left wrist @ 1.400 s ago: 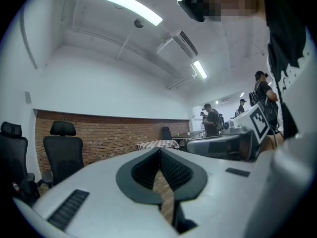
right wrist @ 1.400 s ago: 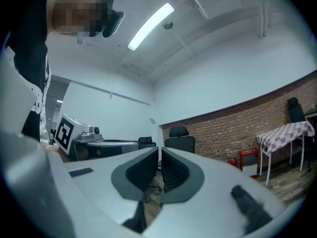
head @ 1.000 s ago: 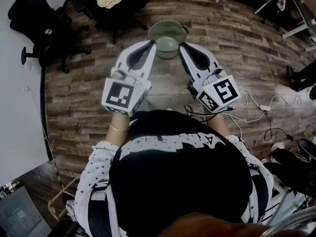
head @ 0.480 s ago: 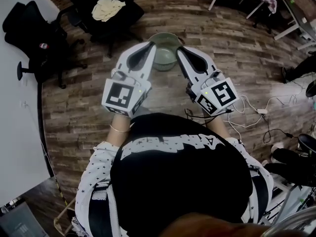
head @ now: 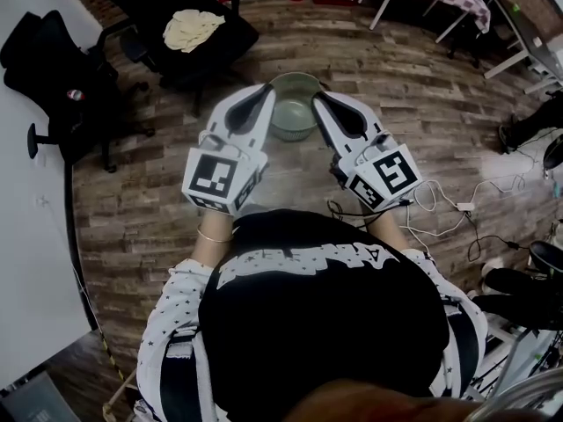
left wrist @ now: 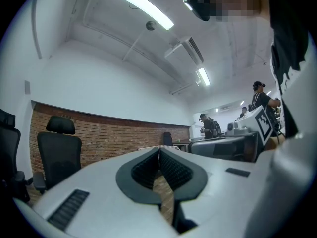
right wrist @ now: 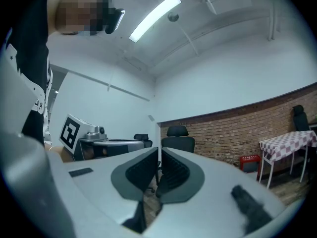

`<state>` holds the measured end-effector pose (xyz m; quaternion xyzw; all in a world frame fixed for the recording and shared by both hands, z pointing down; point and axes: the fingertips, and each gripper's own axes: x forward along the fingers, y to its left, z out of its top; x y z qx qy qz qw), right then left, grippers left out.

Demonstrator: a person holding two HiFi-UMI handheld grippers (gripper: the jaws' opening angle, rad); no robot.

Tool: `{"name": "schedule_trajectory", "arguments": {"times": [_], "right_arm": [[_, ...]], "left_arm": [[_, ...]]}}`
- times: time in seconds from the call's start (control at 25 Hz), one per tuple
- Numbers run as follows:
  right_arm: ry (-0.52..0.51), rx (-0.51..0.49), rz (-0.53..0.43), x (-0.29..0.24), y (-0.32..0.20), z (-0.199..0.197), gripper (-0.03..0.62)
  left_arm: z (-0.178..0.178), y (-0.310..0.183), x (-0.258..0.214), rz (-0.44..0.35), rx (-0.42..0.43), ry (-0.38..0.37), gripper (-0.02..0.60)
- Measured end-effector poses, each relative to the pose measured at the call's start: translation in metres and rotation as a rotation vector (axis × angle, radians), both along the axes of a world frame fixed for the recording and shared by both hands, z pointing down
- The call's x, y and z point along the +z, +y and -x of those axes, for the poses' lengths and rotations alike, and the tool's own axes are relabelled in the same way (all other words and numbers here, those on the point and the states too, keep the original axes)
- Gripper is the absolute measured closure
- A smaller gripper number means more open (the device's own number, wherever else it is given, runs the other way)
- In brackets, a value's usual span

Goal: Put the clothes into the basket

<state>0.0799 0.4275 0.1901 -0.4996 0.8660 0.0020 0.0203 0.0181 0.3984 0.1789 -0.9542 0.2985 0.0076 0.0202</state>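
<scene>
Held level side by side, white two-jaw left gripper (head: pixel 266 90), jaws together, empty, white two-jaw right gripper (head: pixel 318 97) likewise closed

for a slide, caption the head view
Left gripper and right gripper, both shut and empty, frame a green basket on the floor

Wood-plank floor (head: pixel 422 121), brick wall (left wrist: pixel 109 138), black office chairs (head: pixel 53 60), strip lights (left wrist: pixel 143 6) overhead.
</scene>
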Motion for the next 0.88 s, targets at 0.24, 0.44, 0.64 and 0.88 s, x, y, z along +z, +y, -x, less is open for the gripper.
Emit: {"name": "schedule_trajectory", "arguments": {"times": [0.24,0.44,0.64,0.88], "right_arm": [[0.003,-0.002,0.011,0.002,-0.021,0.01,0.56],[0.001,0.003,0.025,0.004,-0.04,0.021,0.56],[0.012,-0.004,0.025,0.002,-0.057,0.038,0.56],[0.015,-0.022,0.033,0.007,-0.079,0.07,0.56]], "left_arm": [[0.009,-0.019,0.005,0.015,0.007,-0.012,0.568],[0.025,-0.037,0.003,0.009,0.0,-0.011,0.568],[0.046,-0.054,-0.001,-0.005,-0.022,0.001,0.568],[0.077,-0.074,0.006,0.002,-0.036,-0.013,0.568]]}}
